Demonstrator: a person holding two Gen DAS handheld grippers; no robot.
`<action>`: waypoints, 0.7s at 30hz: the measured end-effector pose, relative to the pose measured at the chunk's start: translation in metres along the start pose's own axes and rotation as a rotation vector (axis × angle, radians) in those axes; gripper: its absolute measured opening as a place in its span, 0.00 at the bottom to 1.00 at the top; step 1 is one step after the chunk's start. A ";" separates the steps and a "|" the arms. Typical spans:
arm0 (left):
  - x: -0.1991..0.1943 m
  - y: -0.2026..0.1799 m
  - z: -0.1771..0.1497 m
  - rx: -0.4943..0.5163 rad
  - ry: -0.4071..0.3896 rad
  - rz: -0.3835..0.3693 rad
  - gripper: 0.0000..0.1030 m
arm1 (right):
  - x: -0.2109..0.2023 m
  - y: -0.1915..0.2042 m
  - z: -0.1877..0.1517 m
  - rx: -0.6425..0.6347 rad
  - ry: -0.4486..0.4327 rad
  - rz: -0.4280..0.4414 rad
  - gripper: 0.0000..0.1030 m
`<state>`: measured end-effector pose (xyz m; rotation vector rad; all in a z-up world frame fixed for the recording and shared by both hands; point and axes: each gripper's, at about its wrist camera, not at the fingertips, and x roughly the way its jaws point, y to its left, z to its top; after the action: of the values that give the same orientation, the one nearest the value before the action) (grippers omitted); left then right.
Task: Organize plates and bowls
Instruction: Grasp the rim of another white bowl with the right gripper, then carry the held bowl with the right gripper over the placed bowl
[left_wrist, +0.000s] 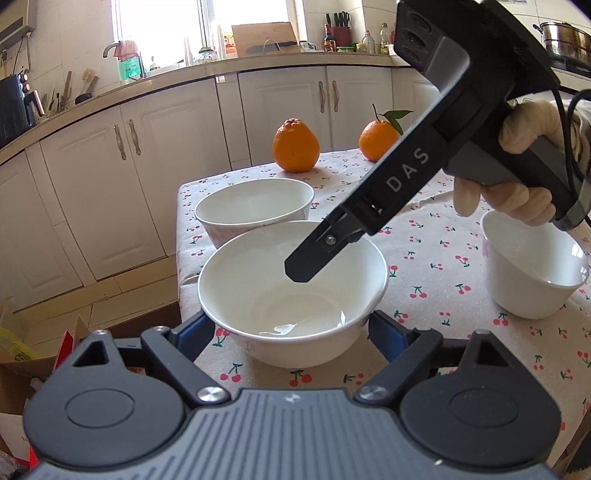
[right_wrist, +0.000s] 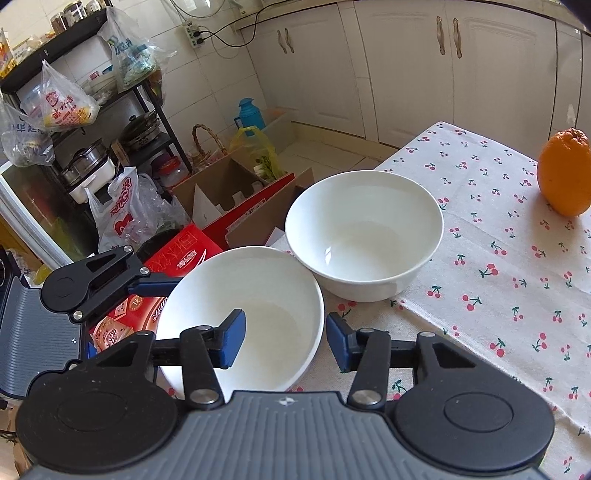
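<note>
Three white bowls stand on the cherry-print tablecloth (left_wrist: 424, 266). The near bowl (left_wrist: 291, 291) sits between the open blue fingers of my left gripper (left_wrist: 291, 332), which flank its base. A second bowl (left_wrist: 255, 208) stands behind it, and a smaller one (left_wrist: 532, 266) at the right. My right gripper (left_wrist: 306, 264) reaches down over the near bowl's rim. In the right wrist view the right gripper (right_wrist: 284, 341) is open astride the rim of the near bowl (right_wrist: 255, 321), one finger inside, one outside. The second bowl (right_wrist: 364, 232) stands just beyond.
Two oranges (left_wrist: 295, 146) (left_wrist: 380, 140) sit at the table's far edge; one shows in the right wrist view (right_wrist: 563, 171). White kitchen cabinets (left_wrist: 122, 177) stand behind. Cardboard boxes (right_wrist: 236, 199) and bags crowd the floor beside the table's left edge.
</note>
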<state>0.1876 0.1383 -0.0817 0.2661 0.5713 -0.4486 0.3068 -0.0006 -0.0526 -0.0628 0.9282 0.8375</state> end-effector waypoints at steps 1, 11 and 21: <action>0.000 0.000 0.000 0.000 0.000 -0.001 0.87 | 0.000 0.001 0.000 -0.003 0.000 0.000 0.52; -0.003 0.009 -0.002 -0.053 -0.022 -0.041 0.88 | -0.001 0.003 0.001 -0.013 0.000 0.004 0.52; -0.005 0.007 -0.002 -0.050 -0.016 -0.044 0.86 | -0.005 0.005 0.000 -0.021 0.000 0.003 0.51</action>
<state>0.1862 0.1465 -0.0793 0.2022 0.5726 -0.4778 0.3017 -0.0007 -0.0475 -0.0797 0.9198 0.8502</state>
